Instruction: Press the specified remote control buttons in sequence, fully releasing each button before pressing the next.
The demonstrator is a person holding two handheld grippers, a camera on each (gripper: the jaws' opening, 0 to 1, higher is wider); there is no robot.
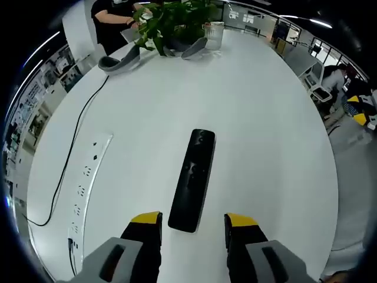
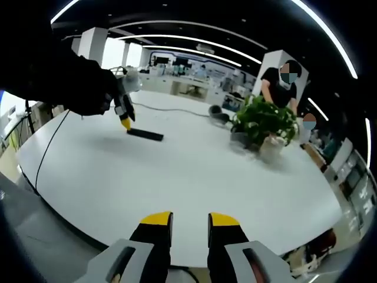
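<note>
A black remote control (image 1: 192, 178) lies lengthwise on the white table (image 1: 271, 135), its buttons facing up. My left gripper (image 1: 193, 226) is open, and its yellow-tipped jaws stand on either side of the remote's near end without holding it. In the right gripper view the same remote (image 2: 145, 134) lies far off on the table (image 2: 194, 177), with the left gripper (image 2: 125, 118) just above its left end, held by a person's dark sleeve (image 2: 70, 82). My right gripper (image 2: 190, 226) hangs over the table's near edge, open with a narrow gap and nothing between its jaws.
A white power strip (image 1: 88, 177) with a black cable (image 1: 76, 135) lies left of the remote. A potted plant (image 1: 177, 20), a glass (image 1: 213, 34) and two grey objects (image 1: 121, 61) stand at the far end. A person (image 2: 281, 85) stands behind the plant (image 2: 265, 121).
</note>
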